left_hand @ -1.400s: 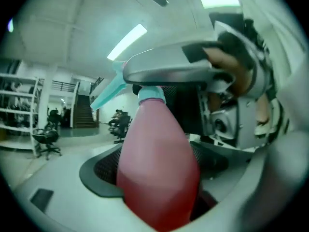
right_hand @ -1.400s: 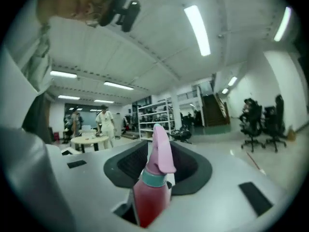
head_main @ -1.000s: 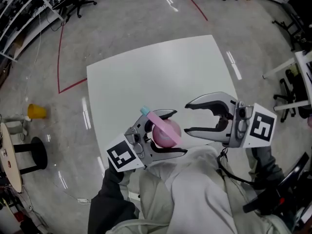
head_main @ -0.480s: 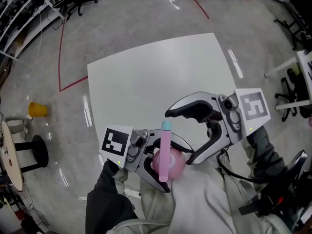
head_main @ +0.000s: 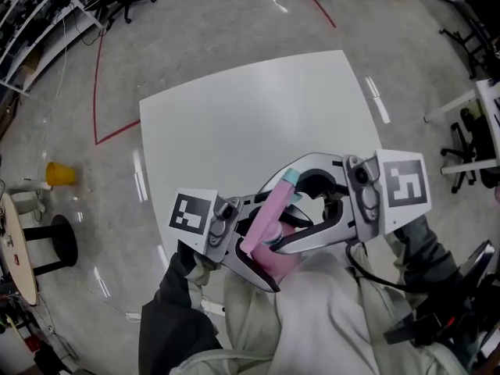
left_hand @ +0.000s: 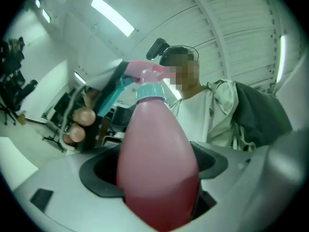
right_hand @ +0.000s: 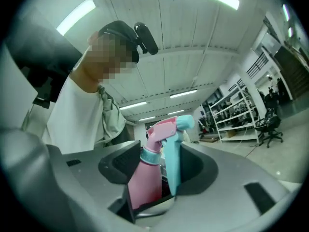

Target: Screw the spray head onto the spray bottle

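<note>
1. Sitting between the left gripper's [head_main: 269, 248] jaws, the pink spray bottle [left_hand: 157, 163] is clamped by its body, close to the white table's [head_main: 234, 123] near edge.
2. Its spray head [right_hand: 166, 129], pink with a teal trigger, stands on the neck, and the right gripper's [right_hand: 157, 166] jaws are narrowed against it.
3. Each gripper's cube [head_main: 402, 187] carries a black-and-white square marker.

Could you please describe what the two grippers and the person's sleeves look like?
Both the left gripper and the right gripper have glossy light-grey bodies and curved jaws lined with black pads. Each carries a white marker cube printed with black squares. A thin black cable hangs below the right one. Both sleeves are dark.
</note>
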A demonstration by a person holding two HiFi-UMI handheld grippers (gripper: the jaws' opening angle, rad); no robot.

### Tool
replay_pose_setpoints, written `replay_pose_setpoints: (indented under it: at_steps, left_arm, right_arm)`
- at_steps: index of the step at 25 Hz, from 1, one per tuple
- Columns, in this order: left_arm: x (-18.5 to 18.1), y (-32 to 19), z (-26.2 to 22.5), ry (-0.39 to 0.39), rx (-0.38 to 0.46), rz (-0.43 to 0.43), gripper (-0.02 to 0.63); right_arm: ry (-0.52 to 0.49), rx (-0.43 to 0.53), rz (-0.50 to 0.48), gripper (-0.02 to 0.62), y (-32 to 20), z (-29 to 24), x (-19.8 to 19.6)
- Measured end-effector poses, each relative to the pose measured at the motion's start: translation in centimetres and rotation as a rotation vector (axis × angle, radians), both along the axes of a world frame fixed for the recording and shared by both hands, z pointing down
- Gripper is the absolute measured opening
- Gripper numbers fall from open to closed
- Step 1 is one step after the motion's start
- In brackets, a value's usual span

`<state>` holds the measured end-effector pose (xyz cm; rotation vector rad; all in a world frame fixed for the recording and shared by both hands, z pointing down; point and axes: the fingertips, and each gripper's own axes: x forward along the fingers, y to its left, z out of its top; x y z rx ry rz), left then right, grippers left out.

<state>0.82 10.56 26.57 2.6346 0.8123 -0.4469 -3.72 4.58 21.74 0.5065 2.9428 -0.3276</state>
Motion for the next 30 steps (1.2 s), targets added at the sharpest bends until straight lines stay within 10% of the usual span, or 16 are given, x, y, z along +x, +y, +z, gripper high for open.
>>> replay_pose_setpoints:
  at_steps: [3, 9, 17, 24, 30]
  left_arm:
    - [0.3, -2.6, 1.0, -0.071, 0.002, -0.204, 0.439]
    - [1.2, -7.6, 4.0, -0.295, 0.065, -0.622, 0.439]
    - [-0.6, -14.3, 9.5, -0.654, 0.332, -1.276, 0.439]
    - [-1.3, -13.6, 10.2, -0.523, 0.188, -1.254, 0.439]
    - [-1.2, -13.5, 11.6, -0.552, 0.289, -1.225, 0.439]
  right_arm:
    - [0.051, 0.025, 0.152, 0.124, -1.2, -0.3, -0.4]
    - [0.212, 0.224, 0.52, 0.124, -3.2, 1.8, -1.6]
    - [0.352, 0.291, 0.91, 0.123, -5.4, 6.5, -0.2]
    - [0.198, 0.208, 0.653, 0.21, -3.0, 6.8, 2.7]
    - [0.144, 0.14, 0.724, 0.185, -7.9, 7.4, 5.6]
